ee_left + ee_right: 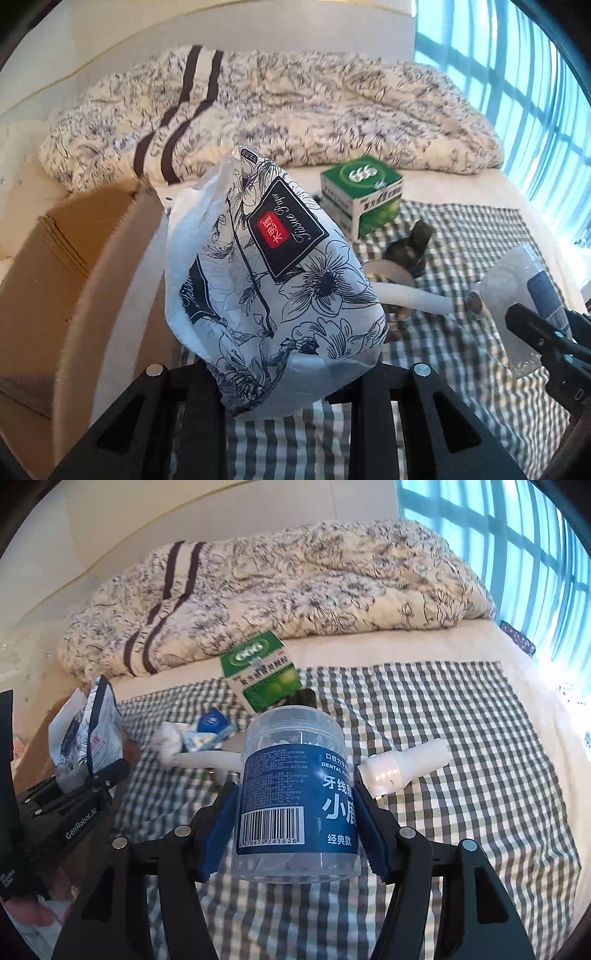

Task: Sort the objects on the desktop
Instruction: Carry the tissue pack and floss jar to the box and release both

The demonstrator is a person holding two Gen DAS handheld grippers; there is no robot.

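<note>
Here, on my far left, an open cardboard box (74, 258) sits just left of my left gripper (284, 384), whose jaws are clamped on the lower end of a flower-printed tissue pack (273, 288). The pack stands tilted up between the fingers, off the checked cloth (461, 369), and it blocks most of my view ahead. Past it to the right I see a green and white carton (365, 192) on the cloth, with a small dark bottle (413, 243) in front of it and a white tube (413, 299) lying nearer me. Behind everything a rumpled floral quilt (277, 114) lies across the bed.

My right gripper (295, 812) has its blue pads (218, 819) pressed to both sides of a clear dental floss jar (295, 790), held upright above the cloth. Just right of the jar, a white spray bottle (402, 764) lies on its side. Left of it lies a crumpled blue and white wrapper (195, 734).
</note>
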